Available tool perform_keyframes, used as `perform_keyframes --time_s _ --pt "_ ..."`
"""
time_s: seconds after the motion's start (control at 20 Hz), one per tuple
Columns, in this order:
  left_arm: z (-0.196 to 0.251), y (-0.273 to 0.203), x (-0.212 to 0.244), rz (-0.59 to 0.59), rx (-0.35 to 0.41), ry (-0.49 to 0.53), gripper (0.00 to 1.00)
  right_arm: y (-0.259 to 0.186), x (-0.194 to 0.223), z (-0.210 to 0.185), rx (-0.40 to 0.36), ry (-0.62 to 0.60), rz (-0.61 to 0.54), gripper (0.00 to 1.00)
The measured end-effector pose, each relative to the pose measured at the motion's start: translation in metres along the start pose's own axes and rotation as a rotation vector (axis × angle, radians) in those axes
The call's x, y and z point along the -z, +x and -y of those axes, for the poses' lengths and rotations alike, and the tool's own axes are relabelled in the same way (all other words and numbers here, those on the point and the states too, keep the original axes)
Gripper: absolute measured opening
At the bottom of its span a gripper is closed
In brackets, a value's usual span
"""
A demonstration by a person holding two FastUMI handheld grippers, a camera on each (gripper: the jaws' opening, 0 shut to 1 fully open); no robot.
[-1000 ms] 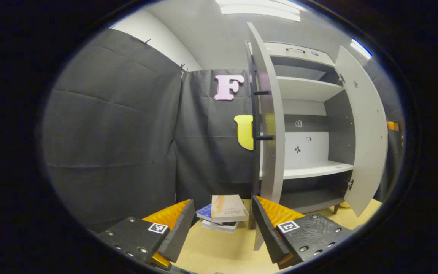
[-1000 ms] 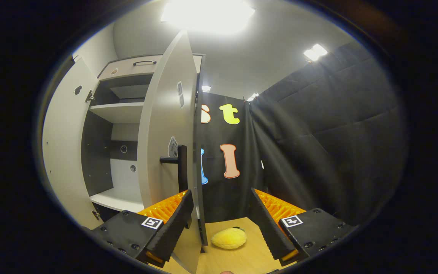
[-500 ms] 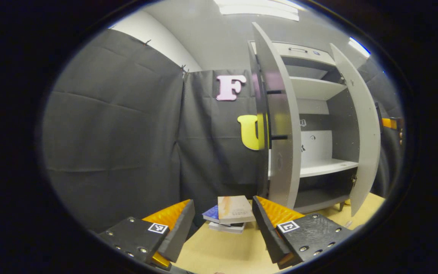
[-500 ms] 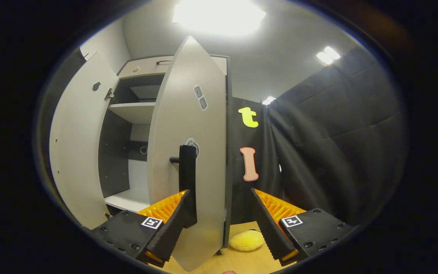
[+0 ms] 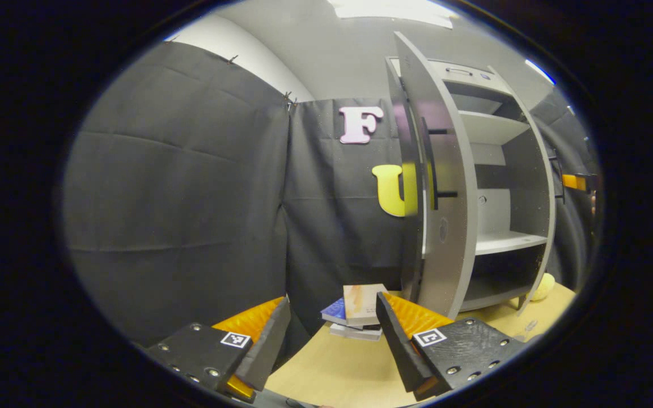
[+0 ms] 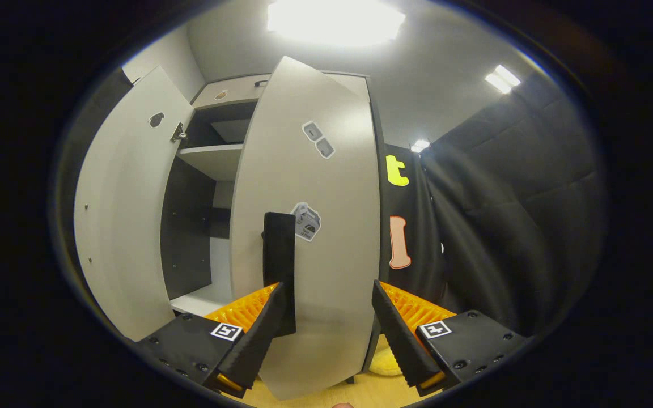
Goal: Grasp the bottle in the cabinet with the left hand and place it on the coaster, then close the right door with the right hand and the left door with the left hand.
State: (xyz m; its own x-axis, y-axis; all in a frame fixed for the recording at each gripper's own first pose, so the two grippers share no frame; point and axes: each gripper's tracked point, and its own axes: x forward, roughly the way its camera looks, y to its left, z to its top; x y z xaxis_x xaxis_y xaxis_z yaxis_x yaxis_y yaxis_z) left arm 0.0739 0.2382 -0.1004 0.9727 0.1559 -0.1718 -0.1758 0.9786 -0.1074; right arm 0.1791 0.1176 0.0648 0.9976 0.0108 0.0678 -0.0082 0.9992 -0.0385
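Black-draped booth, light wood surface (image 5: 326,368) with a grey cabinet (image 5: 508,170) on it. Nearest, the right tool (image 6: 326,328) hangs with its jaws spread, holding nothing; its fingers straddle the right door (image 6: 309,226) close by the dark handle (image 6: 279,266), contact unclear. That door has swung well round over the last second and now covers most of the opening, so the right-door close is underway, not finished. Left tool (image 5: 332,334) is also spread and empty, hovering over the surface short of a book stack (image 5: 355,309). Beyond it the left door (image 5: 445,187) is still ajar and has yet to be shut. Shelves look bare; I can't spot the bottle or coaster, probably placed already. Yellow plush (image 6: 386,362) sits by the cabinet foot.
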Motion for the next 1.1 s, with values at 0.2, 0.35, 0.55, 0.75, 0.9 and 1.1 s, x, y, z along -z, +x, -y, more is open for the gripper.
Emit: perform_keyframes --time_s 0.2,0.35,0.55,0.75,0.9,1.1 --pt "-0.004 0.005 -0.006 -0.007 0.001 -0.009 0.81 0.001 0.0 0.006 0.032 0.03 0.008 0.98" --pt "0.002 0.017 -0.022 0.009 0.021 -0.017 0.95 -0.011 0.003 0.025 0.061 0.059 0.017 0.97" --pt "0.014 0.041 -0.067 0.056 0.058 -0.037 0.88 -0.031 0.016 0.061 0.118 0.043 -0.007 0.97" --pt "0.023 0.062 -0.113 0.106 0.092 -0.068 0.95 -0.053 0.028 0.094 0.167 0.036 -0.034 0.98" --pt "0.036 0.073 -0.139 0.13 0.111 -0.051 0.95 -0.066 0.044 0.111 0.18 0.055 -0.08 0.97" --pt "0.064 0.077 -0.157 0.155 0.13 -0.031 0.95 -0.077 0.058 0.132 0.198 0.064 -0.121 0.98"
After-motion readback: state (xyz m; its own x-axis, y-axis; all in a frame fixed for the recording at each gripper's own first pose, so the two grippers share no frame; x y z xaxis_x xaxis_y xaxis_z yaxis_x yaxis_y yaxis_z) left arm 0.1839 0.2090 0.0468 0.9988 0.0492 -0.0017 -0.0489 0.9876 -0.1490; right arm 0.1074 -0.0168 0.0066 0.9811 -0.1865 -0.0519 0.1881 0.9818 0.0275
